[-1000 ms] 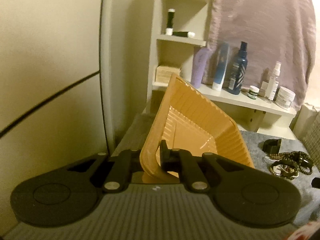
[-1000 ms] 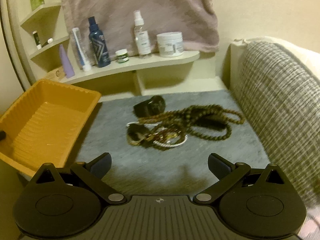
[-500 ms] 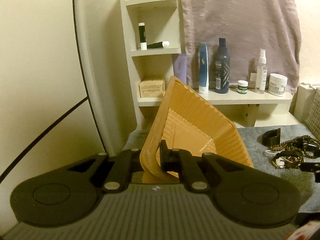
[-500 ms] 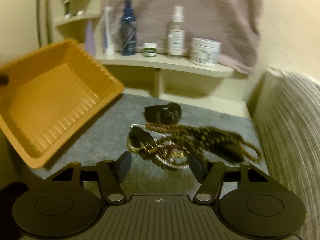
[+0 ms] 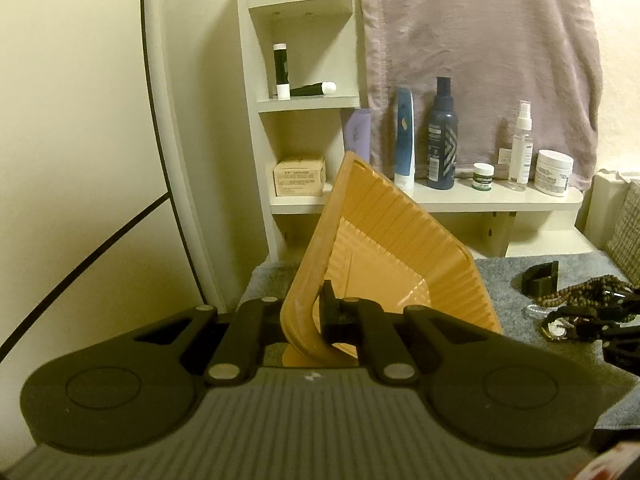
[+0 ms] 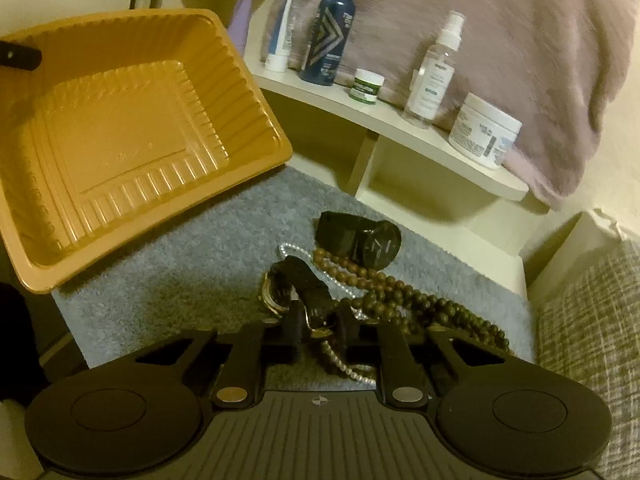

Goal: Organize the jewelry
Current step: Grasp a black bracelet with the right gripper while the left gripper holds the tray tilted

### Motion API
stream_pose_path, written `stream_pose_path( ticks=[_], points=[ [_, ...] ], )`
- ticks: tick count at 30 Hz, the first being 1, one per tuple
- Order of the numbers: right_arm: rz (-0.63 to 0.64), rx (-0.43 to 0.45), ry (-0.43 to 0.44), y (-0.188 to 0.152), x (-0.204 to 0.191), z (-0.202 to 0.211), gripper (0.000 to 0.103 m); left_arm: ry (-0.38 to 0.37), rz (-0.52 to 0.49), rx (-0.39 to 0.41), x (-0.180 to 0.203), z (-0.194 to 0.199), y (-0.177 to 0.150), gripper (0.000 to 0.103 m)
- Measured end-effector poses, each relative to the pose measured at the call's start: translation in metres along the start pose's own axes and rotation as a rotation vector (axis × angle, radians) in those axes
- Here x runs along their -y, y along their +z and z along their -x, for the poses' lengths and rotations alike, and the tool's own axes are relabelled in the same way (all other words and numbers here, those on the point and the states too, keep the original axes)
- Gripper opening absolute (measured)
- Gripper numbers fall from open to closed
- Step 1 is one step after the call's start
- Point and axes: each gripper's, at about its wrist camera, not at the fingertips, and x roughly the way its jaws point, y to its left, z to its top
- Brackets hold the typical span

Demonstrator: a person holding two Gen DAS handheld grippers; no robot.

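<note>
Right tool (image 6: 318, 330) down, just closing around watch strap (image 6: 314, 300); left tool (image 5: 316, 320) clamped on tray (image 5: 384, 248)

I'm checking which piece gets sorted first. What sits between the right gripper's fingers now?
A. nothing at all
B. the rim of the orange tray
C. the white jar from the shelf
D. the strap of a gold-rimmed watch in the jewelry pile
D: in the right wrist view the right gripper, whose jaws have just been closing, has the dark strap of the gold-rimmed watch between its fingers, while the left gripper holds the orange tray.
</note>
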Motion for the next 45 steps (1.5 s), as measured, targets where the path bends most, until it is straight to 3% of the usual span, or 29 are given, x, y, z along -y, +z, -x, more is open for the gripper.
stream_pose_path(
  ticks=[6, 20, 31, 38, 45],
  points=[
    [-0.029, 0.026, -0.005, 0.009, -0.002, 0.005, 0.015, -0.009, -0.005, -0.011, -0.001, -0.001, 0.0, 0.007],
    [-0.045, 0.084, 0.075, 0.045, -0.01, 0.016, 0.015, -0.054, -0.08, -0.102, -0.002, -0.01, 0.008, 0.007],
    [-0.065, 0.169, 0.216, 0.085, -0.029, 0.033, 0.015, -0.099, -0.156, -0.16, -0.003, -0.018, 0.018, 0.006],
    [-0.056, 0.151, 0.321, 0.089, -0.061, 0.02, 0.015, -0.105, -0.19, -0.176, 0.001, -0.021, 0.02, 0.006],
    [-0.104, 0.077, 0.392, 0.079, -0.08, -0.001, 0.015, -0.108, -0.204, -0.177, 0.001, -0.02, 0.02, 0.006]
  ],
)
